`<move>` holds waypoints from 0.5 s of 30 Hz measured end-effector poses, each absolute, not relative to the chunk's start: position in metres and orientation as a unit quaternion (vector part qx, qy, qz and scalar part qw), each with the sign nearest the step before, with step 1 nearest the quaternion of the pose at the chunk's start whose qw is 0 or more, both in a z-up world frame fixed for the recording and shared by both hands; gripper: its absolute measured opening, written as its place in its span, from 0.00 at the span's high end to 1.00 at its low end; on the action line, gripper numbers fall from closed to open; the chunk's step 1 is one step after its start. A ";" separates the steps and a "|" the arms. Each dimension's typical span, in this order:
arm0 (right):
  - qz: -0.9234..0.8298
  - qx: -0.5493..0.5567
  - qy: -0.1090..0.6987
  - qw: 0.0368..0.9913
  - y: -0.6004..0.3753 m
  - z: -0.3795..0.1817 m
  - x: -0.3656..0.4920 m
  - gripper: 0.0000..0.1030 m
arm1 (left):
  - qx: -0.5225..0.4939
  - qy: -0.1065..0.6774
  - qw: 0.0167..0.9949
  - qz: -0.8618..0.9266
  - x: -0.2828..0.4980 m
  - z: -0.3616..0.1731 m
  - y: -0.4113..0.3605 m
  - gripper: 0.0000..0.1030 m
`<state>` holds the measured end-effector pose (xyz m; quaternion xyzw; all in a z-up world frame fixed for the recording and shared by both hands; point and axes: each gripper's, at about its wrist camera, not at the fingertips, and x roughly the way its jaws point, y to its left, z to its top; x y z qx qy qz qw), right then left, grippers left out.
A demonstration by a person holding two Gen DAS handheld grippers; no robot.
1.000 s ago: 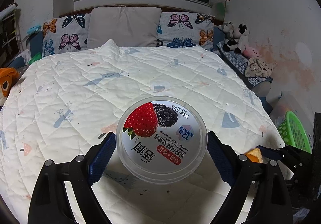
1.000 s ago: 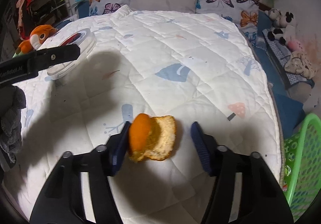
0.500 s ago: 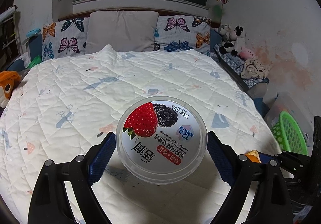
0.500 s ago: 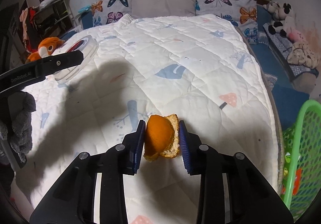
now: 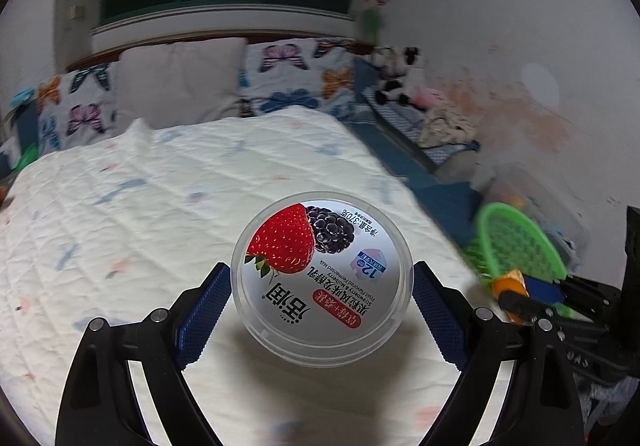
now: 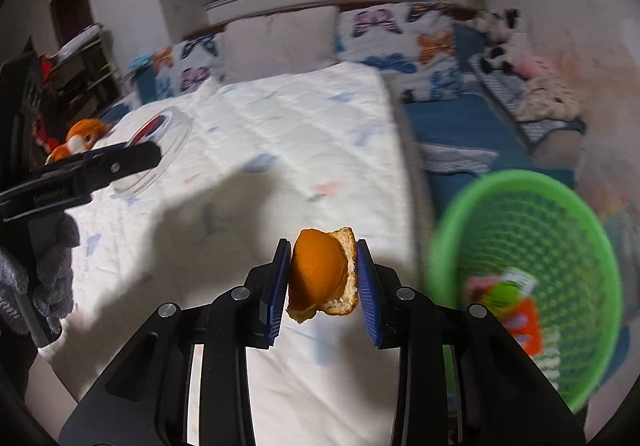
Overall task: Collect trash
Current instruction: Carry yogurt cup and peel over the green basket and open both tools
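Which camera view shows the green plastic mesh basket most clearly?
The right wrist view: the green plastic mesh basket shows its open mouth, with packaging inside, though blurred. In the left wrist view the same basket is small, at the right edge, partly behind the right gripper.

The bed (image 5: pixel 168 214) carries a white quilt (image 6: pixel 304 150) with small pale printed shapes. At its head a plain pillow (image 5: pixel 180 82) leans between two butterfly pillows (image 5: pixel 296 78), all three resting on the quilt. An orange plush toy (image 6: pixel 80 138) lies at the left edge of the bed. Beside the right edge, a green basket (image 6: pixel 532 270) stands on the floor (image 6: pixel 608 402).
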<state>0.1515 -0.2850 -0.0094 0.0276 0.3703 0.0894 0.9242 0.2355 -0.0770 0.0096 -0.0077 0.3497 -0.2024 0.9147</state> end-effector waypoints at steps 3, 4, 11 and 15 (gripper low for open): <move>0.054 0.043 0.366 0.928 -0.322 -0.007 0.138 0.68 | 0.000 0.349 0.909 -0.226 0.229 0.013 -0.107 0.16; 0.046 0.046 0.365 0.929 -0.330 -0.007 0.135 0.68 | 0.002 0.348 0.908 -0.234 0.226 0.014 -0.118 0.16; -0.003 0.066 0.364 0.929 -0.393 -0.007 0.109 0.68 | 0.022 0.347 0.893 -0.287 0.207 0.017 -0.191 0.16; -0.015 0.074 0.366 0.928 -0.412 -0.010 0.102 0.66 | 0.031 0.351 0.884 -0.308 0.203 0.014 -0.226 0.16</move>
